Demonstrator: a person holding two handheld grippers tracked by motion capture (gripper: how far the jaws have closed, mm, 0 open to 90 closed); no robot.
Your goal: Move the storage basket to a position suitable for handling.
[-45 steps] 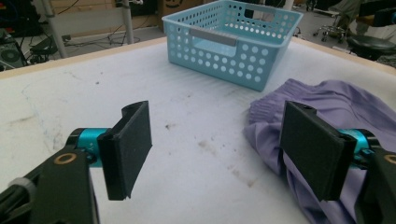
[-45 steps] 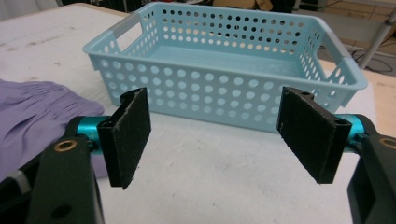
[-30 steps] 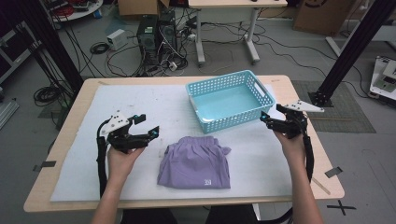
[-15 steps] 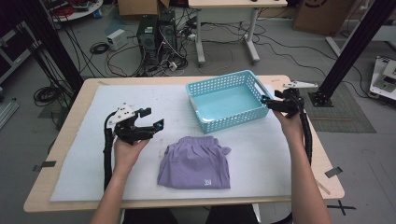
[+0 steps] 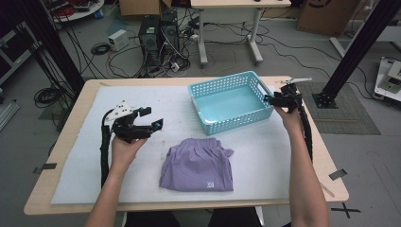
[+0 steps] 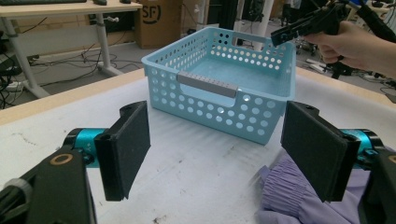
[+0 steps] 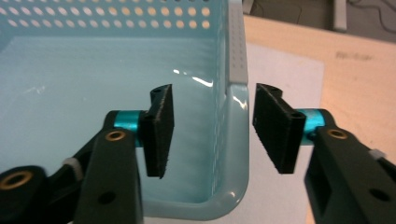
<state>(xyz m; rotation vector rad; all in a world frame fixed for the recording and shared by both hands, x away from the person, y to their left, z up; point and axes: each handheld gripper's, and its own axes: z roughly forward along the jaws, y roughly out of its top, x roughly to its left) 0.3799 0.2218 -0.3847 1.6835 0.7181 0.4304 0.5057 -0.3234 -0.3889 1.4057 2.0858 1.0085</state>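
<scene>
A light blue perforated basket stands at the back right of the white mat, with nothing inside it. A folded purple garment lies in front of it, near the table's front edge. My right gripper straddles the basket's right rim. Its jaws have just been closing with the rim between them, and a gap still shows on each side of the wall. My left gripper hovers wide open over the mat to the left of the garment, pointing towards the basket, with nothing between its pads.
The white mat covers most of the wooden table. Behind the table are a second desk, a computer tower and loose cables on the floor. A black frame post rises at the right.
My right gripper moved from the mat's right side up to the basket's right rim and narrowed its jaws around it. My left gripper shifted slightly towards the right.
</scene>
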